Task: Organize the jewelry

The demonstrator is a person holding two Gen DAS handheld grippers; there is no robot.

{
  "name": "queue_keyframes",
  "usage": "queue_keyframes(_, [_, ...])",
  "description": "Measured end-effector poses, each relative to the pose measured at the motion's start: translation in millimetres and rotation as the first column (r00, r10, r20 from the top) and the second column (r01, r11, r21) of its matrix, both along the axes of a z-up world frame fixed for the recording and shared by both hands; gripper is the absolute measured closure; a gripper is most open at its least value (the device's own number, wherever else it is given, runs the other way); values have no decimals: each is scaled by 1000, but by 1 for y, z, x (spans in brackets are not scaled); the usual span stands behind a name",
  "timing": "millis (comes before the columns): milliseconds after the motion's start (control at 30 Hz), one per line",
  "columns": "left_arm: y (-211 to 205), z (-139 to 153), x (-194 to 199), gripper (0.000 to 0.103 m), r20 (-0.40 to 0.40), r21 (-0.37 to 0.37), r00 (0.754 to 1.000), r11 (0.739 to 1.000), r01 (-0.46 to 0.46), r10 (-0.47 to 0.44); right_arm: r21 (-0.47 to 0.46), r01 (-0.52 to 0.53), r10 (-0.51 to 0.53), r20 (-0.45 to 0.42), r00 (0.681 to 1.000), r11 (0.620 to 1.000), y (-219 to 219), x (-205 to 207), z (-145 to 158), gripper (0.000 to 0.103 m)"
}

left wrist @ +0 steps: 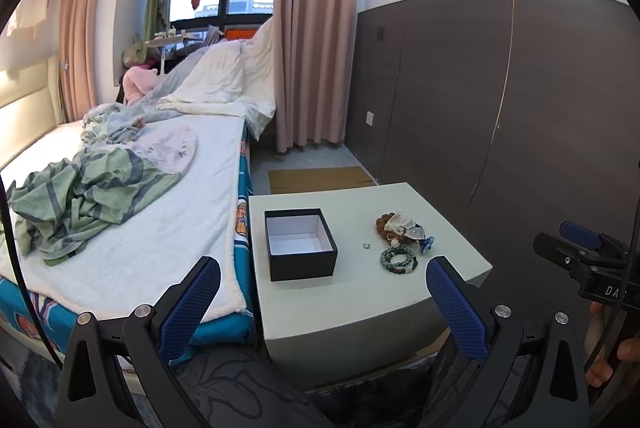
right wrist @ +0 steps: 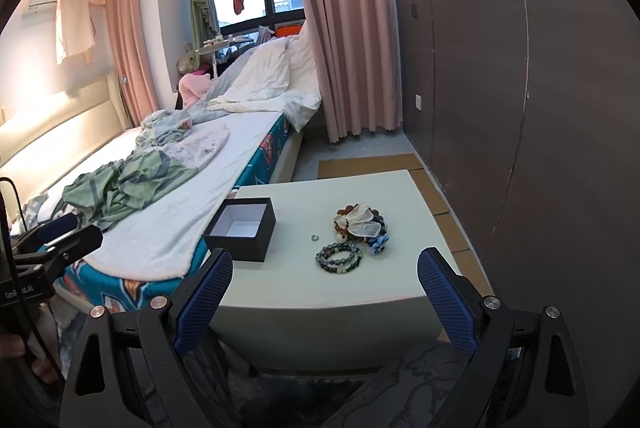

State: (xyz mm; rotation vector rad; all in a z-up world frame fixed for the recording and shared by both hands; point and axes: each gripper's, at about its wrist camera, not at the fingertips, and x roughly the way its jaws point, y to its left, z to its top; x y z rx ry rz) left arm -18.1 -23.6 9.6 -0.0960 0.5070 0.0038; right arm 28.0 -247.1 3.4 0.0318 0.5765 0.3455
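An open black box (left wrist: pixel 300 244) (right wrist: pixel 242 229) with a white inside stands empty on the left of a white bedside table (left wrist: pixel 360 308) (right wrist: pixel 392 196). To its right lie a small silver ring (left wrist: pixel 365 246) (right wrist: pixel 314 237), a coiled dark bead bracelet (left wrist: pixel 398 260) (right wrist: pixel 338 258) and a heap of brown beads with a sheer white bow (left wrist: pixel 398 226) (right wrist: pixel 360 222). My left gripper (left wrist: pixel 324 268) hovers open in front of the table, nothing between its fingers. My right gripper (right wrist: pixel 325 264) is open too, short of the table's near edge.
A bed (left wrist: pixel 140 228) (right wrist: pixel 160 228) with a white cover and crumpled green bedding runs along the table's left side. A dark panelled wall (left wrist: pixel 500 108) (right wrist: pixel 500 88) stands close on the right. Cardboard sheets (left wrist: pixel 320 178) (right wrist: pixel 368 164) lie on the floor beyond the table.
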Motion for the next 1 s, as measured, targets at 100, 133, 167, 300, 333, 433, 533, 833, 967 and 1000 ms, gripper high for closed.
queue_keyframes(100, [1,-1,3,0,-3,4,1000,1000,0,0,6,0,1,-7,1000,1000,-1,1,0,9])
queue_keyframes(133, [2,-1,4,0,-5,5,1000,1000,-2,2,7,2,-2,-5,1000,1000,-1,0,0,9])
queue_keyframes(167, [4,-1,5,0,-7,1,1000,1000,-2,2,11,4,-4,-8,1000,1000,-2,1,0,9])
queue_keyframes(300, [9,-3,13,0,-31,-12,999,1000,6,-6,42,23,-21,-35,999,999,-11,11,-1,9])
queue_keyframes(333, [10,-4,17,0,-42,-14,999,1000,5,-5,49,36,-34,-45,998,998,-15,14,-3,9])
queue_keyframes(433, [16,-7,33,0,-69,-44,997,999,18,-21,56,68,-64,-75,995,996,-26,30,-10,9])
queue_keyframes(533, [16,-12,50,0,-86,-62,995,997,36,-41,55,92,-85,-121,989,994,-35,50,-22,9])
queue_keyframes(833, [0,-28,113,10,-155,-116,982,989,94,-111,111,133,-102,-255,962,985,-62,99,-55,9])
queue_keyframes(967, [-11,-35,142,22,-191,-152,970,981,121,-149,123,145,-105,-285,953,982,-69,118,-63,9])
queue_keyframes(1000, [-13,-36,148,24,-200,-162,968,979,122,-154,125,144,-102,-291,951,982,-70,122,-65,9])
